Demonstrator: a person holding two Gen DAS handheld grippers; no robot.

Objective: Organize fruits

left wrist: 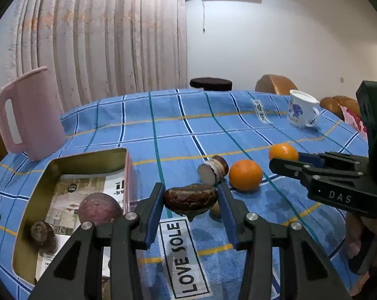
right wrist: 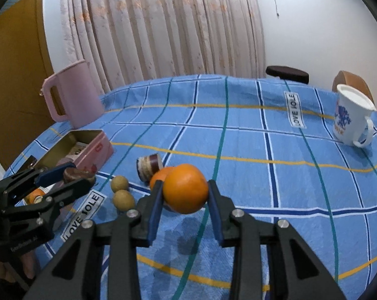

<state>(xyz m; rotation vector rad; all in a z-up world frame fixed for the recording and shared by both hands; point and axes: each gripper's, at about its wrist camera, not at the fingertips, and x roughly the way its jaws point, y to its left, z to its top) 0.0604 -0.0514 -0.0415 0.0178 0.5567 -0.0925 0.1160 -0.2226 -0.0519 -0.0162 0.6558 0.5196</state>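
Note:
My left gripper is shut on a dark brown chestnut-like fruit and holds it above the cloth, right of the open pink tin. The tin holds a purple round fruit and a dark brown one. My right gripper is shut on an orange, lifted just above the table; it also shows in the left wrist view. A second orange lies on the cloth beside a cut purple-skinned piece. Two small tan round fruits lie left of my right gripper.
A pink pitcher stands behind the tin at the far left. A white mug with blue print stands at the far right. The round table has a blue checked cloth. Stools and chairs stand beyond the far edge.

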